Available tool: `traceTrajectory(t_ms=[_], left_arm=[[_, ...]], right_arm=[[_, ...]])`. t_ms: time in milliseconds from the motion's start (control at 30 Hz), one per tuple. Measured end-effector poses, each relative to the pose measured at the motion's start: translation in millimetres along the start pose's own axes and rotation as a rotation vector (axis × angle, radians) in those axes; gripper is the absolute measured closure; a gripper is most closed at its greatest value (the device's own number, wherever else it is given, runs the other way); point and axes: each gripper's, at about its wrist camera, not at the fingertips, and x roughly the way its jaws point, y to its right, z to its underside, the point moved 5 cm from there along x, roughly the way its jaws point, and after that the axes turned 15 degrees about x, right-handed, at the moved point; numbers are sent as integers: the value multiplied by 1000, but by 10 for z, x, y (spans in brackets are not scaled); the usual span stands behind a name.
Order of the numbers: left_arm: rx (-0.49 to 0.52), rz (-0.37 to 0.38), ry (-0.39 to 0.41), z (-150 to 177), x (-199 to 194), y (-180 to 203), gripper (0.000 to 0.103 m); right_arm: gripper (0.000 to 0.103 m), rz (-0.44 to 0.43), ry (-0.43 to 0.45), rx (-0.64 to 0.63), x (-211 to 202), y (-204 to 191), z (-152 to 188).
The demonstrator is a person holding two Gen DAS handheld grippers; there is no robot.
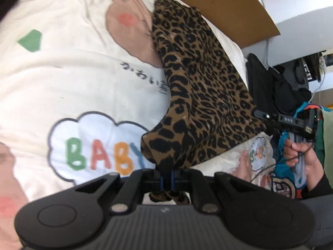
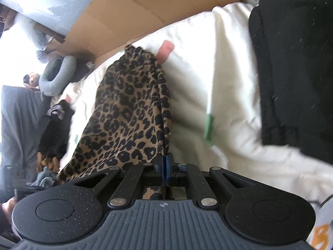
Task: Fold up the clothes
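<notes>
Bed quilt, claws pinching leopard garment

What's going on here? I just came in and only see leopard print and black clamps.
A person is folding clothes on a bed. The left gripper and the right gripper are each shut on an edge of the leopard-print garment, which hangs lifted between them over the white cartoon-print duvet. A cardboard box sits behind.
</notes>
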Motion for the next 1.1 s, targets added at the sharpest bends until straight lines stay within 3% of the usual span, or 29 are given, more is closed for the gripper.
traceTrajectory(t_ms=[267,500,700,800,933,1100], left_arm=[[-43,-30,0,130,128,-174,97],[-96,-9,0,275,423,-290,96],[-109,38,6,274,498,-433,96],[-120,79,11,291,466,-475,95],[-143,126,17,309,445,-508,94],[-188,135,43,323,389,-599,88]], right_arm=[[103,30,-45,-1,169,86,190],[103,91,-55,-9,286,290,164],[103,82,-89,-17,380,362,160],[98,50,-120,25,389,412,139],[68,5,-179,79,427,489,186],[62,-35,-199,94,488,494,283]])
